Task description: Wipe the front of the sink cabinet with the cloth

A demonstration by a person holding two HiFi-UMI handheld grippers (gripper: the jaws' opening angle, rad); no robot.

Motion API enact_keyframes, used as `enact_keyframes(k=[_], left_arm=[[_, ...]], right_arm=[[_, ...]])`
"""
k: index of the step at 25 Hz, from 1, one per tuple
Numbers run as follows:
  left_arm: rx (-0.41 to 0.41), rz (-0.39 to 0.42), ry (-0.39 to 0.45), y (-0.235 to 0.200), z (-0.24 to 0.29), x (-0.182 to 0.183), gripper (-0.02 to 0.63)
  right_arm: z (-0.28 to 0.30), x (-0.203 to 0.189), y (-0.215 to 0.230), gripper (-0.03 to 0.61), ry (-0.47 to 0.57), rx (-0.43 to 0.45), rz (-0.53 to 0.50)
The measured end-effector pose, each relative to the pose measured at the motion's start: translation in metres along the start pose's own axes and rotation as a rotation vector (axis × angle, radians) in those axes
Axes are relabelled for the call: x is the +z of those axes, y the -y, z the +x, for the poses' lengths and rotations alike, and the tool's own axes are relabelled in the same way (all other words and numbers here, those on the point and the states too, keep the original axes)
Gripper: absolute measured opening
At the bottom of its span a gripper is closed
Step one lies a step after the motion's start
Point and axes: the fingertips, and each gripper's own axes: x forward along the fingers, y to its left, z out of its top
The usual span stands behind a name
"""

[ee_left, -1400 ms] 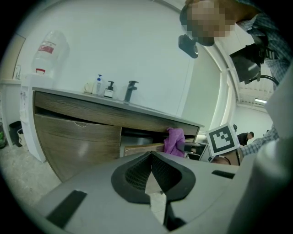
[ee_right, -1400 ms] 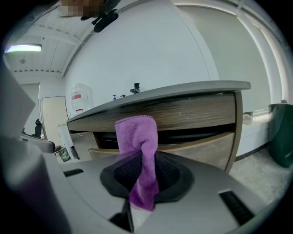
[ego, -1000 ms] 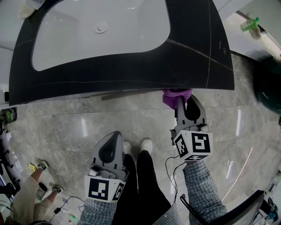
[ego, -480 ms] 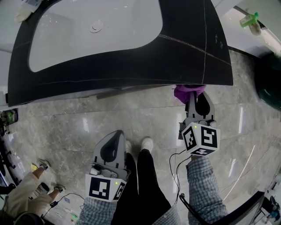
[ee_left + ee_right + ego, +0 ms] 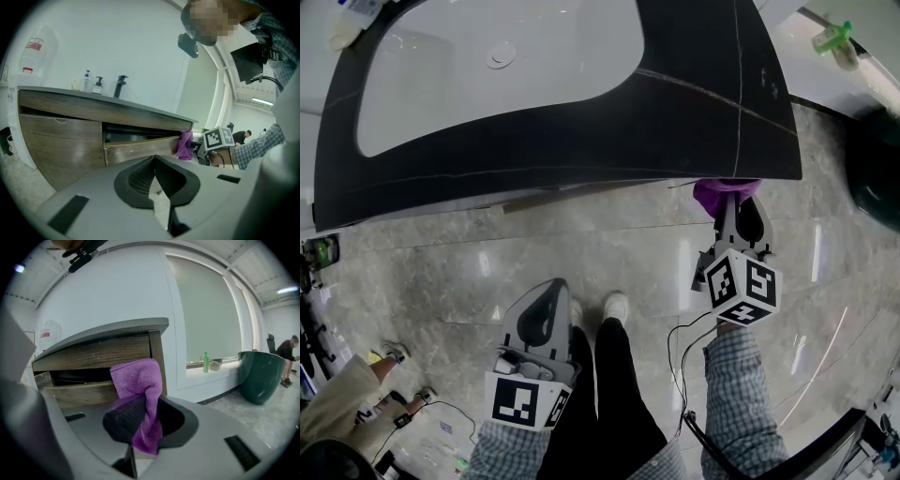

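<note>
The purple cloth point(image 5: 724, 193) is pressed against the wooden front of the sink cabinet point(image 5: 103, 353), under the right end of the black countertop point(image 5: 581, 141). My right gripper point(image 5: 736, 208) is shut on the cloth point(image 5: 138, 380), which bunches up over its jaws point(image 5: 140, 414) and hangs down between them. The cloth point(image 5: 184, 144) lies at the right end of a drawer point(image 5: 140, 148) that stands slightly open. My left gripper point(image 5: 549, 289) hangs low over the floor, well away from the cabinet point(image 5: 61, 140). Its jaws point(image 5: 154, 164) are shut with nothing in them.
A dark green bin point(image 5: 259, 376) stands on the floor to the right of the cabinet. On the window ledge is a green bottle point(image 5: 205, 362). Soap bottles point(image 5: 87, 80) and a black faucet point(image 5: 120, 86) stand on the counter. Another person point(image 5: 342, 412) crouches at lower left. Cables trail on the floor.
My right gripper has slid to the right along the cabinet front with the cloth, reaching the cabinet's right end. The left gripper has hardly moved.
</note>
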Motion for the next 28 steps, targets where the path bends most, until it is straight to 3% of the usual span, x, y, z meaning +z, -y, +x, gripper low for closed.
enact_keyframes(k=[8, 18, 28], left_arm=[[-0.004, -0.005, 0.010, -0.011, -0.002, -0.001, 0.011], [0.031, -0.013, 0.023, -0.042, -0.014, -0.002, 0.011], [0.047, -0.027, 0.041, -0.065, -0.030, -0.010, 0.011]], right_arm=[[0.014, -0.023, 0.007, 0.075, -0.012, -0.078, 0.022], [0.015, -0.044, -0.024, 0.075, -0.024, -0.060, 0.081], [0.009, -0.053, -0.067, 0.075, -0.026, 0.000, 0.055]])
